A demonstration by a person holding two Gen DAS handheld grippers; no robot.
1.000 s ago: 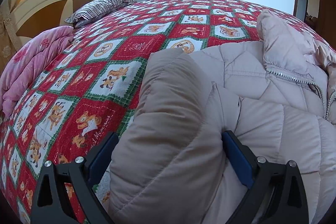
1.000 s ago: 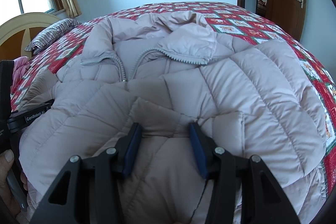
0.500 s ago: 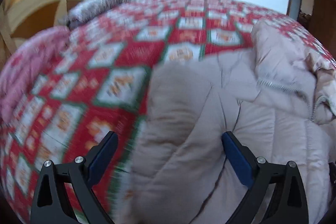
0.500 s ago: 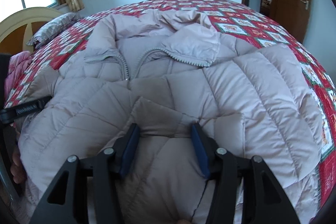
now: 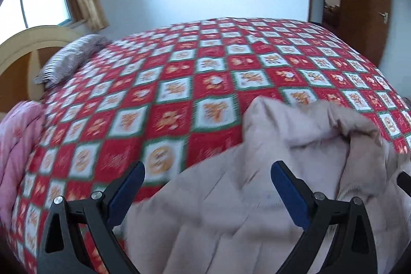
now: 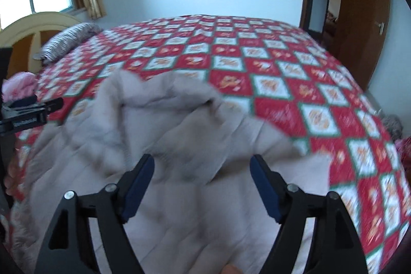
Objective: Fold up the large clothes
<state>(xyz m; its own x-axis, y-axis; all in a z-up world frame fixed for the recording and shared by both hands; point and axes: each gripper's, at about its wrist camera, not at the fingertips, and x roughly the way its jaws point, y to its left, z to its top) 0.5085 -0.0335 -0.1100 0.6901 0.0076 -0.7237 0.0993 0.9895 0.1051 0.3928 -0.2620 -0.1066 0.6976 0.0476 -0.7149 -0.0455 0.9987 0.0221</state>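
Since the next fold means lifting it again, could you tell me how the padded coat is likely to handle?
The coat will probably flop and sag, since its top already lies crumpled. Its puffy quilting suggests it is bulky but light. The smooth shell may slip from the jaws.

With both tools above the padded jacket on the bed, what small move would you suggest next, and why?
Probably draw both tools back clear of the jacket. The right tool is opening with the fabric lying loose between its pads, and the left tool also stands wide open over it, so neither grips anything; the bunched jacket can then be re-gripped at an edge.
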